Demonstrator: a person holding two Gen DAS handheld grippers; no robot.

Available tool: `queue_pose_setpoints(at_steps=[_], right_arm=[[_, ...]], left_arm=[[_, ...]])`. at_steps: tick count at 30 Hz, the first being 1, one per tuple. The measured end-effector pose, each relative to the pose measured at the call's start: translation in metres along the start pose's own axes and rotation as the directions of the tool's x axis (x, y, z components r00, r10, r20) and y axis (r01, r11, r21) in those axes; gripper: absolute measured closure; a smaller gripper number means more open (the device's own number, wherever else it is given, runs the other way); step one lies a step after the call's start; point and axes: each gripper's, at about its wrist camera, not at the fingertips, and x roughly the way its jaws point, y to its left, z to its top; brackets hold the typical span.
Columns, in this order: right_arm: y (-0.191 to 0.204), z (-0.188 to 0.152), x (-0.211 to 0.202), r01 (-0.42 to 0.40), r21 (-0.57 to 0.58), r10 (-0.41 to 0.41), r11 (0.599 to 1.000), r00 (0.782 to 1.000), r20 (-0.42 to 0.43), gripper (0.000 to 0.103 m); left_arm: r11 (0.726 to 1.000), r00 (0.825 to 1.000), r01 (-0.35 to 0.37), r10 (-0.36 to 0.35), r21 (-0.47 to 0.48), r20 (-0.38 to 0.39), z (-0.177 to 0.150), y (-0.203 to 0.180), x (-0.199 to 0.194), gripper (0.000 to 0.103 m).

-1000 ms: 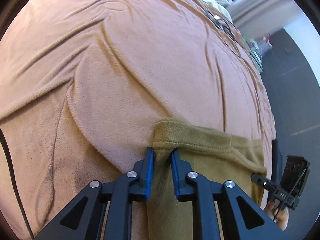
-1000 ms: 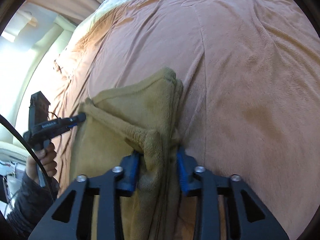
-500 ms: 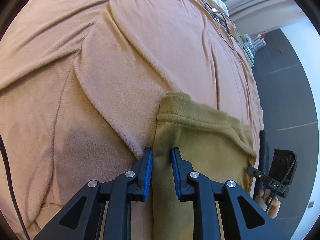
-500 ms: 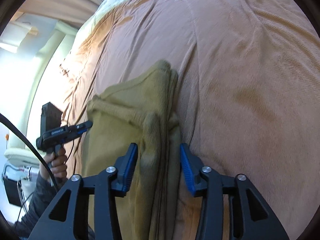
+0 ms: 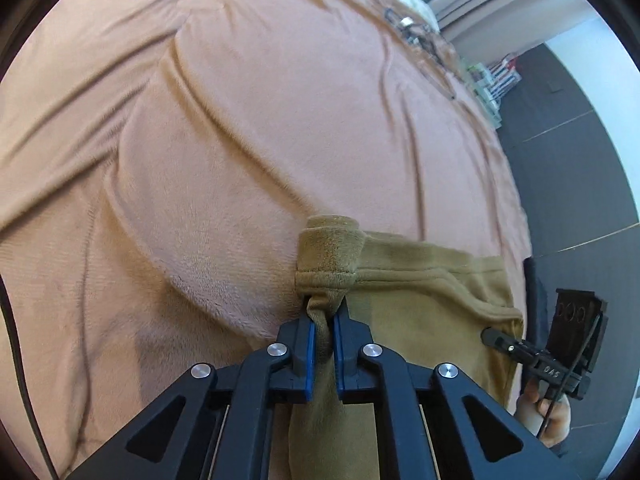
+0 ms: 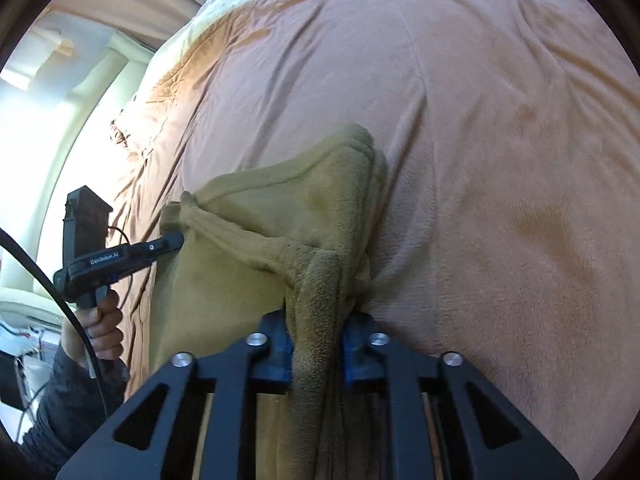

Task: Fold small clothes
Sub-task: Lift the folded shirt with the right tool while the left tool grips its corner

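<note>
Looking left first, we see our left hand-held gripper (image 5: 323, 322) pressed tight on a bunched corner of the olive-brown garment (image 5: 420, 296), which lies on the pinkish-tan blanket (image 5: 240, 160) covering the bed. Moving right, our right hand-held gripper (image 6: 316, 340) is closing on a thick gathered fold at the garment's (image 6: 260, 216) other side, blue pads (image 6: 280, 344) squeezing the fleece. In its view the left hand (image 6: 98, 328) grips its black handle beside the cloth.

Beyond the olive garment (image 5: 420, 300) the pink blanket (image 5: 260, 140) lies open, only soft folds crossing it.
</note>
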Motion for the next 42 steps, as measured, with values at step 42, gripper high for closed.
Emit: queue_pose_setpoints(at_steps=[42], right_arm=[[0.103,-0.256,-0.405,0.305,-0.096,-0.187,0.948,0.773,0.607,0.094]], left_arm=[[0.794,0.886,0.356,-0.455,0.492,0.093,-0.09,-0.342,-0.208,0.097]])
